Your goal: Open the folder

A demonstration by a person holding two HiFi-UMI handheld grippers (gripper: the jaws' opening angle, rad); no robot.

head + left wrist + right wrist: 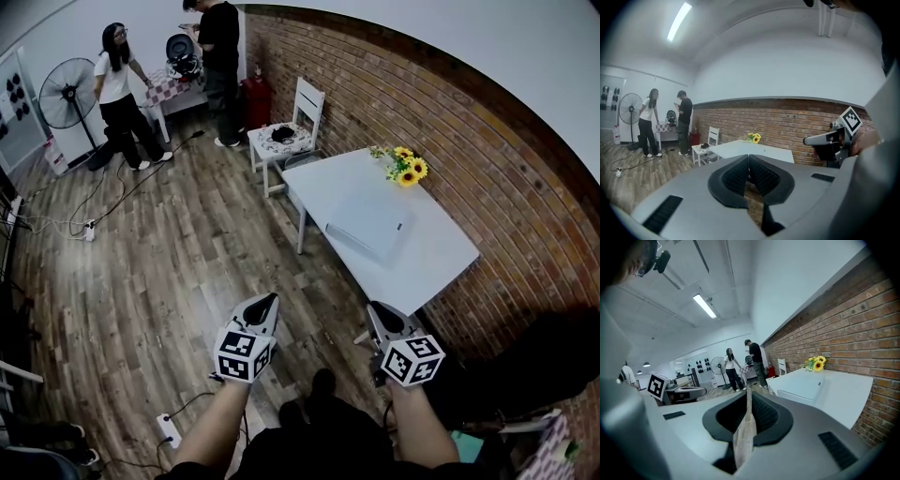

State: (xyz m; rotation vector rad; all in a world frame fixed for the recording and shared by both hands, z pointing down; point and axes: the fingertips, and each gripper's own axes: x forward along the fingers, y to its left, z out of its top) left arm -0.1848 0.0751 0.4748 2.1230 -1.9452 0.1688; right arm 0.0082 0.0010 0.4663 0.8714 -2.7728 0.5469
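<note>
Approach step, I judge. Left gripper (268, 301) and right gripper (376, 308) are both clenched and empty. The folder (370, 225) lies closed on the white surface (441, 267), well ahead of me. Next I must reach it, unclench, and catch the cover edge.

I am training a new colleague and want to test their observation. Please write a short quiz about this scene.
1. True or false: the folder on the table already lies open.
2. What stands on the table near the brick wall? A) sunflowers B) a kettle C) a lamp
3. Fill in: the left gripper and the right gripper both have their jaws ____.
Key: 1 false; 2 A; 3 shut, with nothing held.
</note>
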